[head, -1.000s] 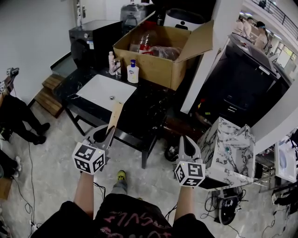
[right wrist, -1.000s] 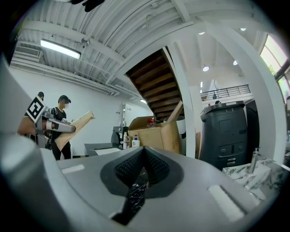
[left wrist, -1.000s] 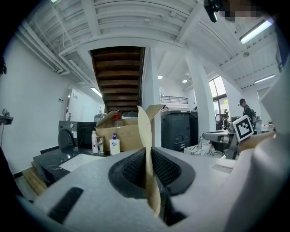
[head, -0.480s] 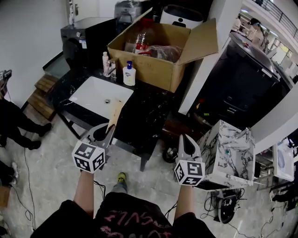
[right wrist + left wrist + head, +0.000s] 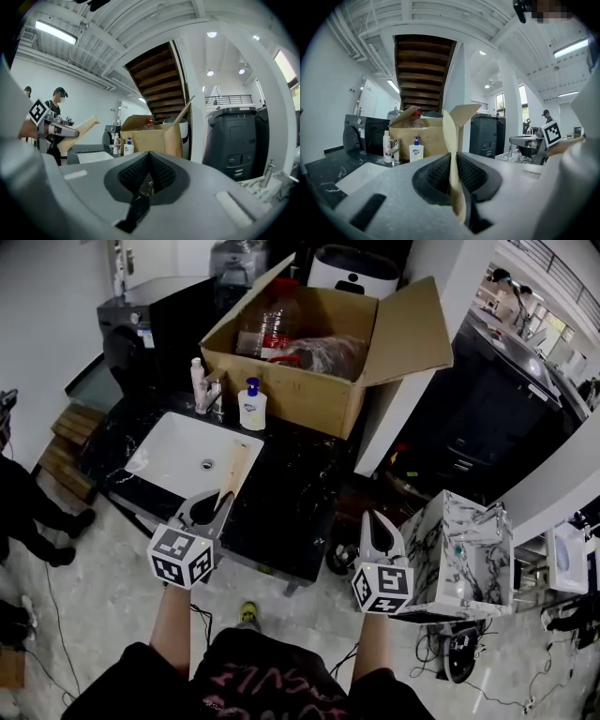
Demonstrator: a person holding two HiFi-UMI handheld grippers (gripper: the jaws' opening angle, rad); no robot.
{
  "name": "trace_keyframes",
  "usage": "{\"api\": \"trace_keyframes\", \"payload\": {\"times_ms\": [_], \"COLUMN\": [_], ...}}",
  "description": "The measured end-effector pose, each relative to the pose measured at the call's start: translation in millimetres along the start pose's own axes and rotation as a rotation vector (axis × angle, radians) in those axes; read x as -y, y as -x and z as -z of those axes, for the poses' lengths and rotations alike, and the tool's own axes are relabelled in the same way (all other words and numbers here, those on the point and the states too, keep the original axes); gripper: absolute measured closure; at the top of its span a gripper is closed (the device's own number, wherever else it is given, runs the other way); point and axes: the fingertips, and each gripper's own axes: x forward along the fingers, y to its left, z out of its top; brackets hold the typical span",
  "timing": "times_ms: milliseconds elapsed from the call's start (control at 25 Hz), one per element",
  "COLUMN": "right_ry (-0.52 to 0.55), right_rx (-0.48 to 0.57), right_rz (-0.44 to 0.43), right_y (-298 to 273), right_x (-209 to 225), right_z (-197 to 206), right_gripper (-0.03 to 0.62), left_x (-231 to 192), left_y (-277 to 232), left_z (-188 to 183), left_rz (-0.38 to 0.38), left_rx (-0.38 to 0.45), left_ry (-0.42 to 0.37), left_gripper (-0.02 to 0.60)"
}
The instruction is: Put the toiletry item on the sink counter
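- Black sink counter [image 5: 291,493] is just ahead; big cardboard box [image 5: 300,390] fills its back.
- Left gripper [image 5: 217,505] pinches flat wooden toiletry item [image 5: 232,472] by one end, pointing at counter, prob. to lay it down.
- Right gripper [image 5: 372,526]: jaws together, empty, kept out of the way.

- Left tool [image 5: 217,513], forearm stretched toward the sink [image 5: 173,451], jaws pinching a flat beige item [image 5: 232,474].
- Right tool [image 5: 375,532], jaws together, well right of the sink.
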Motion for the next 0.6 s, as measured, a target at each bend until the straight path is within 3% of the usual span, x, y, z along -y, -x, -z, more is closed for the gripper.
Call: {"api": "trace_keyframes", "payload": {"times_ms": [600], "right_ry": [0.018], "right_rx": [-0.019], "right_rz": [0.14], "right_y": [-47], "right_x": [-13], "right_z": [-13], "right_gripper": [0.582], "left_x": [-49], "left_y": [-60], "left_z": [-10], "left_rz": [0.167], "left_rx": [-0.018], "left_ry": [0.009], "left_gripper": [0.549]}}
